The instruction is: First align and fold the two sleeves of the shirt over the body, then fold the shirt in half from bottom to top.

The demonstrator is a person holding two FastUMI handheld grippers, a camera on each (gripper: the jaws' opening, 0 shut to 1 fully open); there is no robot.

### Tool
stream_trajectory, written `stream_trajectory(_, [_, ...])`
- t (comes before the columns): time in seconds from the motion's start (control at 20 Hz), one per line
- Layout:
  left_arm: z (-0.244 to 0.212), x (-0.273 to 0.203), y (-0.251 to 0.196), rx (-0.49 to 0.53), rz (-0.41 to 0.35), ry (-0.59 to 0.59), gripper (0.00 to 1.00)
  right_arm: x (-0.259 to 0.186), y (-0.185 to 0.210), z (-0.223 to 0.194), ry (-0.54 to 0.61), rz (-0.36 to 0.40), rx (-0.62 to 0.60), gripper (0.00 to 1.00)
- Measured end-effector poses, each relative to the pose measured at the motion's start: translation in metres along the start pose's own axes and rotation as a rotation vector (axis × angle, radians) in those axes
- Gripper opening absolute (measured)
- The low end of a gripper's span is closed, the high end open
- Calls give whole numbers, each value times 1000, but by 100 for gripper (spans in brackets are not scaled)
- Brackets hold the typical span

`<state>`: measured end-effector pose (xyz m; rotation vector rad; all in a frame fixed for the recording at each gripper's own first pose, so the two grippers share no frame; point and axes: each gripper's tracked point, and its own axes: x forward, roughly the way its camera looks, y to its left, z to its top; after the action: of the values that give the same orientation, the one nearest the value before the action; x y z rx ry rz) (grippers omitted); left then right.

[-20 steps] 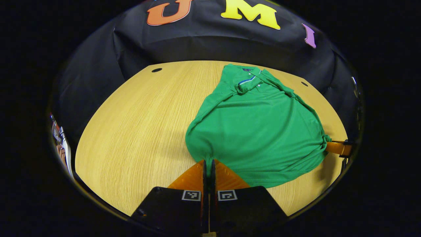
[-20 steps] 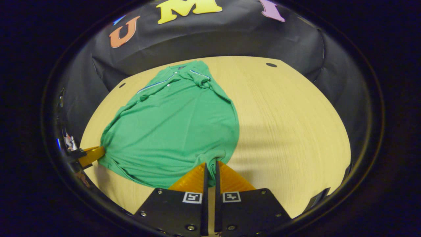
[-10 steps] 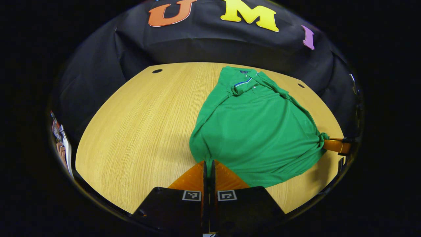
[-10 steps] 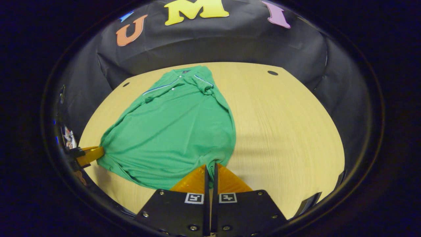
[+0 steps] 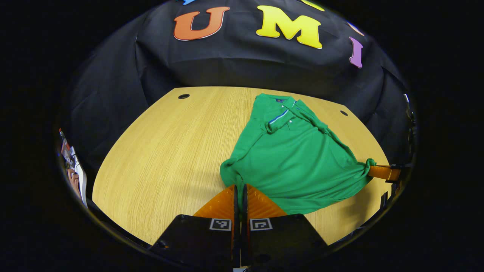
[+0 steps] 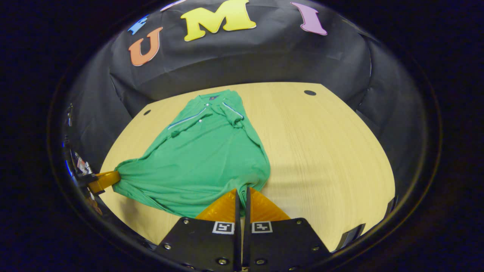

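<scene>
A green polo shirt [image 5: 298, 158] lies on the wooden table [image 5: 166, 151], collar toward the far wall, both sleeves folded in over the chest. My left gripper [image 5: 239, 186] is shut on the shirt's bottom left corner, which is raised off the table. In the right gripper view the same shirt [image 6: 204, 158] spreads to the left, and my right gripper [image 6: 242, 189] is shut on its bottom right corner. Each view also catches the other gripper at the hem's far end: the right gripper [image 5: 380, 172] and the left gripper [image 6: 104, 179]. The hem hangs slack between them.
The round table [image 6: 325, 151] has small dark holes [image 5: 183, 96] [image 6: 310, 92] near its far edge. The black cloth wall stands close behind it. Bare wood lies to the left of the shirt in the left gripper view and to its right in the right gripper view.
Both grippers have lifted the bottom hem and carried it toward the collar. The shirt's lower part now bunches and looks shorter than a second ago.
</scene>
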<state>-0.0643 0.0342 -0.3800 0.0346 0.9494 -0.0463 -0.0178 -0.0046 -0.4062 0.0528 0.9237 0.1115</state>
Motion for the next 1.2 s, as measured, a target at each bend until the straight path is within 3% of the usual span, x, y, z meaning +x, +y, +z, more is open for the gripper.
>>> stream_trajectory(0.75, [101, 27, -2, 36, -4, -124, 4, 2, 15, 107, -138, 48, 45, 2])
stream_trajectory(1.2, [148, 62, -10, 46, -25, -145, 4, 29, 12, 167, -194, 45, 28, 2])
